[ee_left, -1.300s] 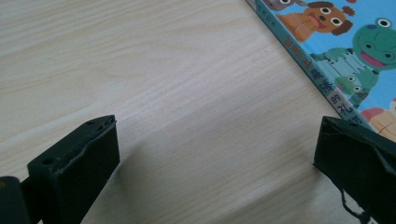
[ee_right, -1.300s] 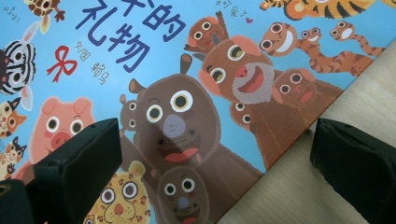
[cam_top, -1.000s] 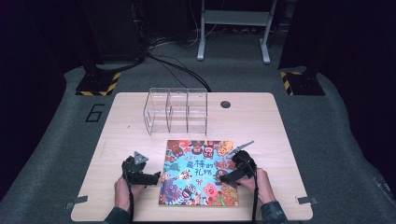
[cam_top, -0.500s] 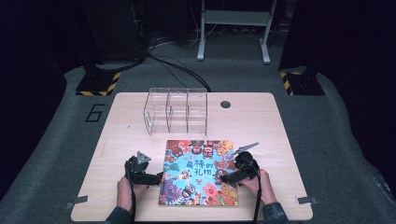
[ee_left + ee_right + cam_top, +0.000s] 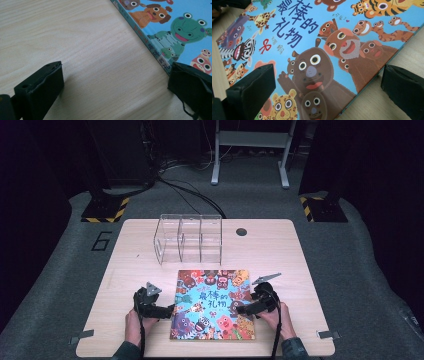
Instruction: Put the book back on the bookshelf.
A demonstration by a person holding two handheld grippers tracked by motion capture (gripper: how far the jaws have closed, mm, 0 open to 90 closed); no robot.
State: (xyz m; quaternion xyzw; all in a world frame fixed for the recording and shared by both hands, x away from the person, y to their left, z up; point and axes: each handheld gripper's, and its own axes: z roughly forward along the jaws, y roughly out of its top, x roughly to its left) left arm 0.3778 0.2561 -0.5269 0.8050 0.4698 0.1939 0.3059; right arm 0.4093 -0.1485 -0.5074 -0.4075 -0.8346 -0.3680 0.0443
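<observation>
A picture book [image 5: 212, 304] with a blue cover of cartoon animals lies flat near the table's front edge. My left gripper [image 5: 166, 311] sits at the book's left edge, open; one jaw rests on bare wood and the other touches the book's spine [image 5: 150, 40]. My right gripper [image 5: 242, 310] is at the book's right side, open, low over the cover [image 5: 317, 50], with one jaw over the pictures and the other beyond the book's right edge. Nothing is held between either pair of jaws.
A clear acrylic organiser [image 5: 187, 238] with three compartments stands behind the book at mid-table. A dark round hole [image 5: 241, 231] marks the tabletop at the back right. Bare wood [image 5: 280, 255] lies to both sides of the book.
Both grippers have crept inward toward the book's side edges; the book itself has not moved.
</observation>
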